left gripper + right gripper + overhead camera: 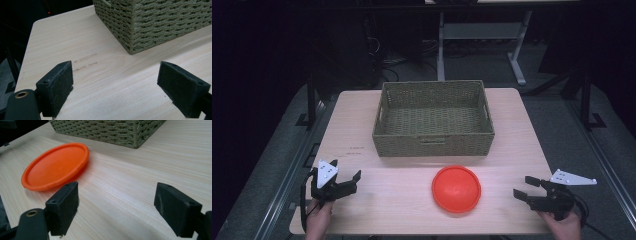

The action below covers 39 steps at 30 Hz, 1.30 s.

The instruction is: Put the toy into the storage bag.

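On the table [362,135], both the left gripper [346,182] and right gripper [526,188] gape wide, empty; basket [433,141] cropped in gripper views.

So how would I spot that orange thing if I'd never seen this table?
Find the light wooden table and the woven basket at its middle. Just in front of the basket, toward the person, lies the orange disc. It is the one bright, round, flat thing there.
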Each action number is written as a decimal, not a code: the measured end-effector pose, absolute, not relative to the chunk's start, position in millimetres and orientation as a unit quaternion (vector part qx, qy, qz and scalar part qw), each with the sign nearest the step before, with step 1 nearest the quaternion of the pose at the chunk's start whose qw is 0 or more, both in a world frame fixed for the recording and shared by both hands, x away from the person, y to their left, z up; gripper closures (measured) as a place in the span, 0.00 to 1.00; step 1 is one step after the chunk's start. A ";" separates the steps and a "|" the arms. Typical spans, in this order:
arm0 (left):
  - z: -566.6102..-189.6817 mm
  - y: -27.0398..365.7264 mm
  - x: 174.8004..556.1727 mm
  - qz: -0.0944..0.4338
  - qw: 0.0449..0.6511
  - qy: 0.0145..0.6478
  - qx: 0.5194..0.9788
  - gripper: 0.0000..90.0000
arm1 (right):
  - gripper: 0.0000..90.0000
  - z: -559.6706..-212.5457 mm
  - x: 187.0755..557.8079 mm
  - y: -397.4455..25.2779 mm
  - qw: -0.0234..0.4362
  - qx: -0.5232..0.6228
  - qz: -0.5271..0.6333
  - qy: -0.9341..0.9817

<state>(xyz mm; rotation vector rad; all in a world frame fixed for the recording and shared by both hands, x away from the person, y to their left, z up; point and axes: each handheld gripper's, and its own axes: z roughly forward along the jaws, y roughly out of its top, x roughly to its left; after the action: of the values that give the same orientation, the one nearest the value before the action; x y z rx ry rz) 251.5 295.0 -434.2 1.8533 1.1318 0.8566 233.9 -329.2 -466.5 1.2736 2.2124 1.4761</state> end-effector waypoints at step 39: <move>-436.5 295.0 248.7 0.336 0.401 0.433 0.734 0.14 | 0.18 -441.6 260.1 -261.1 0.048 0.358 0.466 0.808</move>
<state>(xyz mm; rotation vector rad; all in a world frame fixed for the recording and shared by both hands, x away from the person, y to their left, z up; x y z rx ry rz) 248.7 295.0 -436.5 1.8553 1.0934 0.8503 260.1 -261.1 -441.6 1.0918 2.4639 1.4200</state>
